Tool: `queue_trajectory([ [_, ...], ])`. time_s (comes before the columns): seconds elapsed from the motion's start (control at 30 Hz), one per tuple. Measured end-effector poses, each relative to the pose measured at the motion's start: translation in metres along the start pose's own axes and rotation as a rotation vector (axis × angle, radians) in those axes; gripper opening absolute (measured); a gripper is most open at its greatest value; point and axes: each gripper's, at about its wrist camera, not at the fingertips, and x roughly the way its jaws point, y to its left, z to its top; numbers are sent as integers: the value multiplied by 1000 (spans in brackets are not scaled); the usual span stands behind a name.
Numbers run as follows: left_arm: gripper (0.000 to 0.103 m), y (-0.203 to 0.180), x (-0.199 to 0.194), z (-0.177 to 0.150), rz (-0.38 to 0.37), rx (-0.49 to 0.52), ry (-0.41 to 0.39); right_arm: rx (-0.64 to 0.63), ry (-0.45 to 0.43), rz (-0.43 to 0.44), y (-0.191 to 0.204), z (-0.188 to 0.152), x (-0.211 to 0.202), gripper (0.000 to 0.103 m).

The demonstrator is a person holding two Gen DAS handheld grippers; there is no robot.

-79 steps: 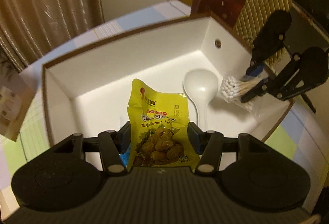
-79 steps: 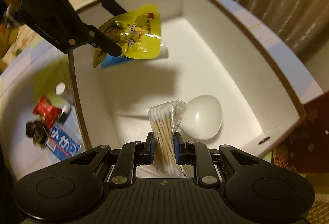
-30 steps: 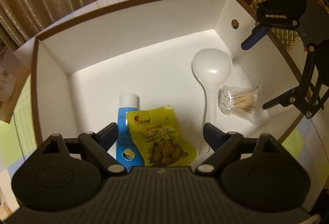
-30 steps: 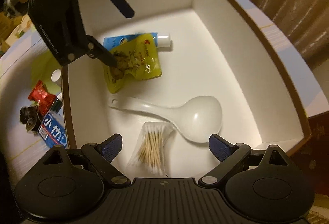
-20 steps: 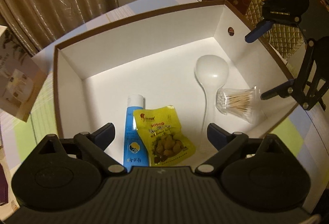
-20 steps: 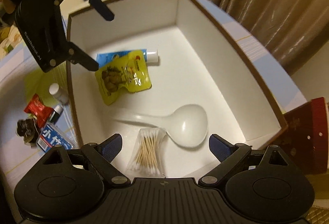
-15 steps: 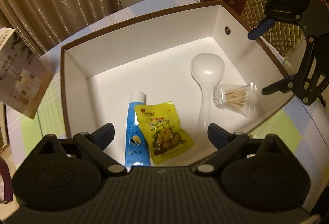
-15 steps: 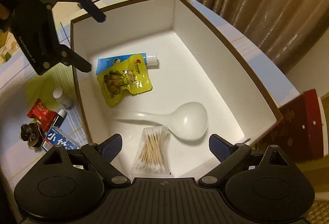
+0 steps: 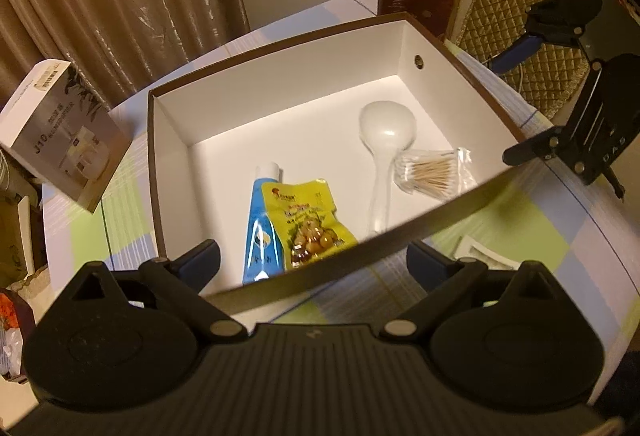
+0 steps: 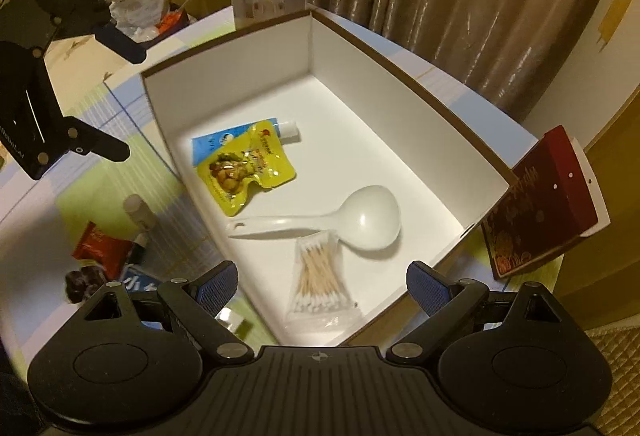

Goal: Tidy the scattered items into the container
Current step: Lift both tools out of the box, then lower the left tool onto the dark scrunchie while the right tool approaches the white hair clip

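Container: your white box point(image 10: 400, 92), brown-rimmed, holds four items. Yellow snack pouch point(image 10: 244, 166) lies across the blue tube point(image 9: 260, 224) near one wall; white spoon point(image 10: 340, 220) lies mid-floor, touching the cotton swab bag point(image 10: 320, 284). The far half of the floor is bare.

Your left gripper point(image 9: 312, 260): jaws spread wide, empty, straddling the near rim.

Your right gripper point(image 10: 320, 284): jaws spread wide, empty, above the swab corner.

Right wrist view only: red packet point(image 10: 102, 248) and small white bottle point(image 10: 138, 212) on the tablecloth point(image 10: 100, 188) just outside the box. Left wrist view only: a white sachet point(image 9: 480, 252) on the cloth.
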Motion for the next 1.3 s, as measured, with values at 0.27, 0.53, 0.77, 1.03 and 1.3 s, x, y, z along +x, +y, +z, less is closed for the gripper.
queue_trajectory([
  [0.27,100,-7,-31,-30,7,-28,-45,31,-45,-4,20,-15,-26,96],
  [0.53,100,-15,-49,-65,31,-71,-64,48,-87,-6,41,-34,-40,96],
  [0.77,99,-23,-52,-96,30,-112,-49,96,-117,41,58,-59,-41,96],
  [1.03,97,-27,-51,-126,15,-239,-51,179,-141,90,74,-89,-36,96],
  [1.3,93,-36,-45,-152,30,-321,-43,263,-159,97,85,-110,-31,96],
])
